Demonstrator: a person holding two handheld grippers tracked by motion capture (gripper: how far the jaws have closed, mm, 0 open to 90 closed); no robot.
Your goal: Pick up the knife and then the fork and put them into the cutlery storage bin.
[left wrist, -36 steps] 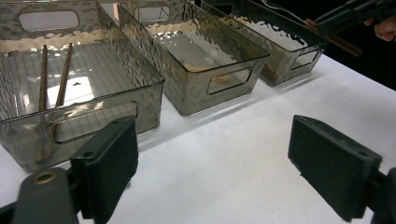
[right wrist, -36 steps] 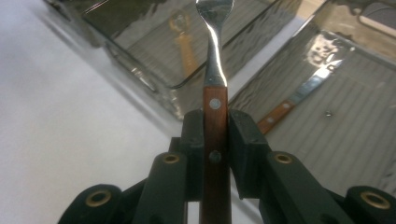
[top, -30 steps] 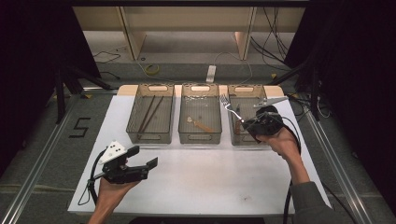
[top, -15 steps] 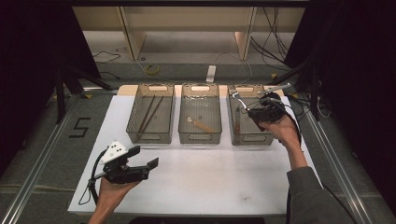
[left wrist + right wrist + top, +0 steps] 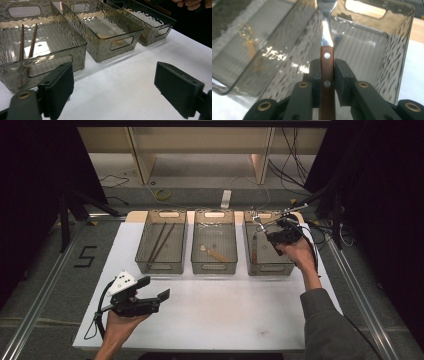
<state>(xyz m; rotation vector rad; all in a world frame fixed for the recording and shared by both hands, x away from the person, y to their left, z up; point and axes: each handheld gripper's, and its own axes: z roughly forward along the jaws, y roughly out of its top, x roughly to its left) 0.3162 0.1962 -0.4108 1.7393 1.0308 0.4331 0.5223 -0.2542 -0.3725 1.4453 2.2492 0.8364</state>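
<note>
A fork with a wooden handle and metal tines is clamped in my right gripper, which is shut on the handle. The fork hangs over the right smoked-plastic bin, tines pointing toward that bin's far end. My left gripper is held low over the white table near its front left, jaws wide open with nothing between them. It faces the bins.
Three bins stand in a row at the table's back. The left bin holds two dark chopsticks. The middle bin holds a wooden spoon. A brown handle lies in the right bin. Cables trail at the right.
My right gripper has carried the fork away from me, farther over the right bin toward its back end. The left gripper has stayed where it was.
</note>
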